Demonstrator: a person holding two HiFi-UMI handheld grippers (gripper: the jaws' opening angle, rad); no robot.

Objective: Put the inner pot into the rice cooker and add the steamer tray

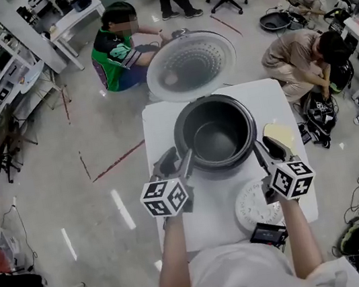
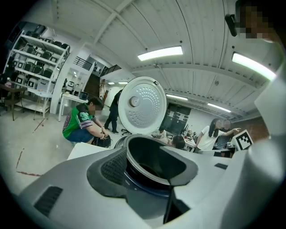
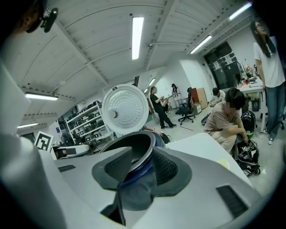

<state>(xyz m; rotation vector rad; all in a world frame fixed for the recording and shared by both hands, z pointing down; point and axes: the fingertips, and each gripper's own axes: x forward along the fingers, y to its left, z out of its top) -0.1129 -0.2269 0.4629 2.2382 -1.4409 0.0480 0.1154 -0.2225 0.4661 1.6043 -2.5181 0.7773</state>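
Note:
The dark inner pot [image 1: 216,137] sits in the rice cooker in the middle of the white table [image 1: 159,119]. The cooker's round lid [image 1: 190,66] stands open behind it. My left gripper [image 1: 181,158] is at the pot's left rim. In the left gripper view the rim [image 2: 154,156] passes between its wide-apart jaws, and the pads stand off it. My right gripper [image 1: 259,146] is at the right rim. In the right gripper view its pads close on the rim [image 3: 140,145]. The white round steamer tray [image 1: 254,205] lies on the table near my right hand.
A pale yellow item [image 1: 279,135] lies on the table to the right of the cooker. A small black device [image 1: 268,233] sits at the near edge. People crouch on the floor behind the table [image 1: 116,48] and to its right [image 1: 297,55]. Shelving stands at far left.

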